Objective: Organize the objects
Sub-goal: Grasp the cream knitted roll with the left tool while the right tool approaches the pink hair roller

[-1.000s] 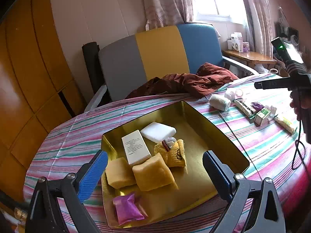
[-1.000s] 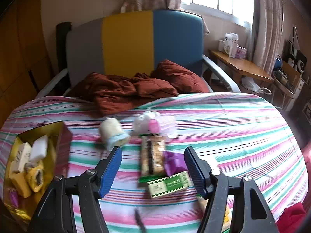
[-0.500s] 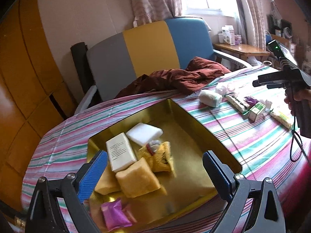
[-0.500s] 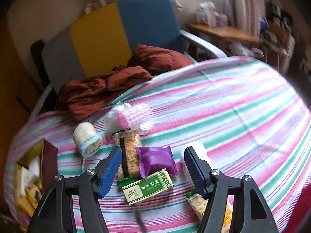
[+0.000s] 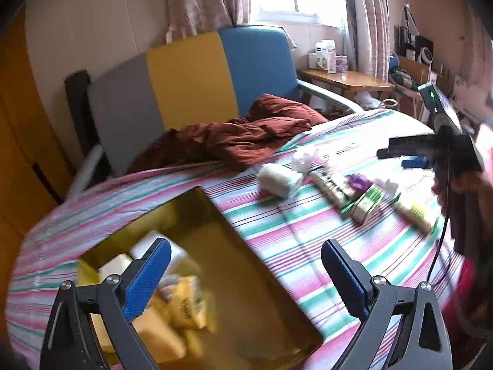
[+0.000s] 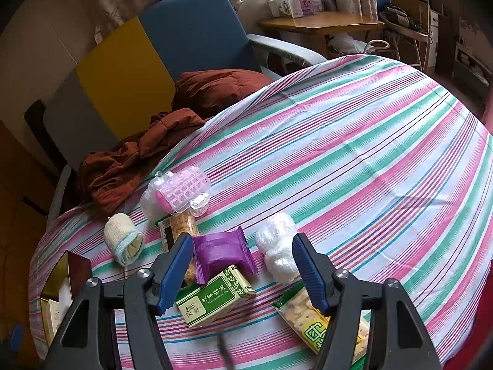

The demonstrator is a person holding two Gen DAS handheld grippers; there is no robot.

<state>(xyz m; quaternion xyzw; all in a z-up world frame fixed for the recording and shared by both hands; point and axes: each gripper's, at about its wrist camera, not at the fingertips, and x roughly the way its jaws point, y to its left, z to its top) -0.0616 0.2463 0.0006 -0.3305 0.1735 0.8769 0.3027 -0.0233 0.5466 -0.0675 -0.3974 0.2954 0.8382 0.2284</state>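
Purple foil snack pouch (image 6: 223,254) between the open, empty right hand-held gripper (image 6: 238,269): light, crinkly, probably slippery; grasp across its puffed middle. Left hand-held gripper (image 5: 245,273) open, empty.

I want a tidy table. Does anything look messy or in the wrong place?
Yes. A dark red cloth spills off the chair onto the striped table, bunched up. Snack packets, a green box and a rolled sock lie scattered outside the gold tin.
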